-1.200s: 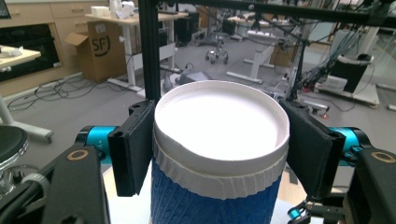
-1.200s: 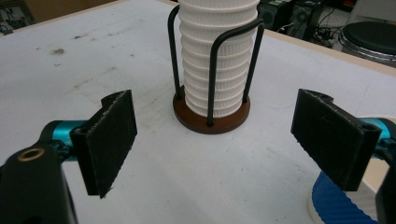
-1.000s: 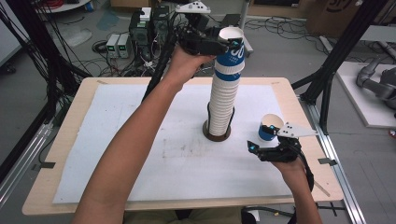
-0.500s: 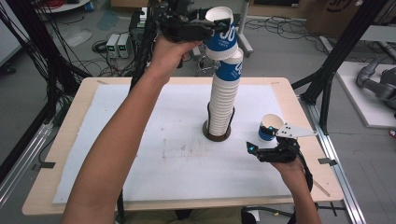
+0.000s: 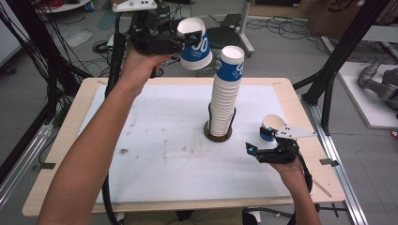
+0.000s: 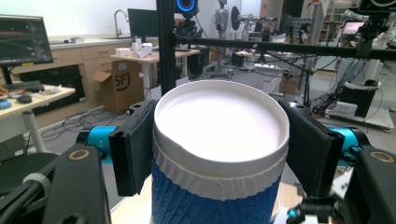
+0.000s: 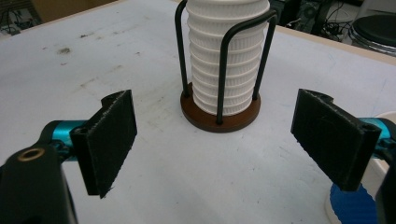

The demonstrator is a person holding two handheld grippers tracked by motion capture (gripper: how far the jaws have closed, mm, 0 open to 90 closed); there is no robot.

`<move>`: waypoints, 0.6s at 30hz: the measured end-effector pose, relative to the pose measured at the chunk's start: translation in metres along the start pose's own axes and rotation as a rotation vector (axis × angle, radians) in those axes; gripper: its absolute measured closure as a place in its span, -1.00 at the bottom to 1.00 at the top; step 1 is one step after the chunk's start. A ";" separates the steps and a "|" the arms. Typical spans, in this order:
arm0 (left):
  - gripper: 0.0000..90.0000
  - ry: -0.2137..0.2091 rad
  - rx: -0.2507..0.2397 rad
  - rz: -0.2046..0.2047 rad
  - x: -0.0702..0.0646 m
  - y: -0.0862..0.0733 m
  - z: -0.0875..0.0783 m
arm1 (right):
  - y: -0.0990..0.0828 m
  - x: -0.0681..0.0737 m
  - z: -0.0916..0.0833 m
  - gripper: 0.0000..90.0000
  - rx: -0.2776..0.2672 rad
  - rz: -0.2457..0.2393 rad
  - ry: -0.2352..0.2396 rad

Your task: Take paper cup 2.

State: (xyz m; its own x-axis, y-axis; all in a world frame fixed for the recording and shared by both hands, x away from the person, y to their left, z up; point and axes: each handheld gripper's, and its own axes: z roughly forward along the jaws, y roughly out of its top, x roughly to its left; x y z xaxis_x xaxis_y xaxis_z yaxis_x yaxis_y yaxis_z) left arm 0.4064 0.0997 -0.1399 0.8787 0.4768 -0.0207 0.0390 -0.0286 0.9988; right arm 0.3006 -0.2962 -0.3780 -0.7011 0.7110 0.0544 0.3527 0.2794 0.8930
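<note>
One cup [image 5: 195, 44] clamped in left tongs [image 5: 185, 42] | right tongs [image 5: 256, 151] released, empty

The table [image 5: 61, 154] was a light wooden board with rounded corners, most of its top covered by a white sheet [image 5: 155, 136] that left a wood border showing all round. The sheet was scuffed, with grey smudges and a small dark spot toward its near left part. Near the middle of the sheet stood a round brown base [image 5: 218, 137] with thin black wire uprights, and in it rose a tall stack of white ribbed paper cups [image 5: 225, 101], the top one banded in blue. To the right of that stand, well apart from it, a single blue-and-white cup [image 5: 271, 127] stood upright on the sheet, mouth up.
</note>
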 end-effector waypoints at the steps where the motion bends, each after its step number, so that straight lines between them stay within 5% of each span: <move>1: -0.32 0.002 0.000 -0.010 0.002 -0.005 -0.006 | 0.000 0.000 0.000 -0.68 0.000 0.001 0.000; 10: -0.32 -0.008 0.040 -0.006 0.005 -0.045 -0.034 | -0.001 0.004 0.005 -0.68 0.005 0.000 0.010; 18: -0.32 -0.006 0.081 0.039 -0.004 -0.073 -0.053 | -0.001 0.006 0.006 -0.68 -0.014 -0.017 0.008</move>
State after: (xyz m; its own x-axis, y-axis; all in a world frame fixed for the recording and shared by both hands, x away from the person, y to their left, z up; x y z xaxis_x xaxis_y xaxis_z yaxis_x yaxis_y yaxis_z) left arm 0.3751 0.1469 -0.2104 0.8832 0.4686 0.0176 0.0429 -0.1181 0.9921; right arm 0.2997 -0.2884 -0.3807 -0.7117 0.7012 0.0422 0.3319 0.2827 0.9000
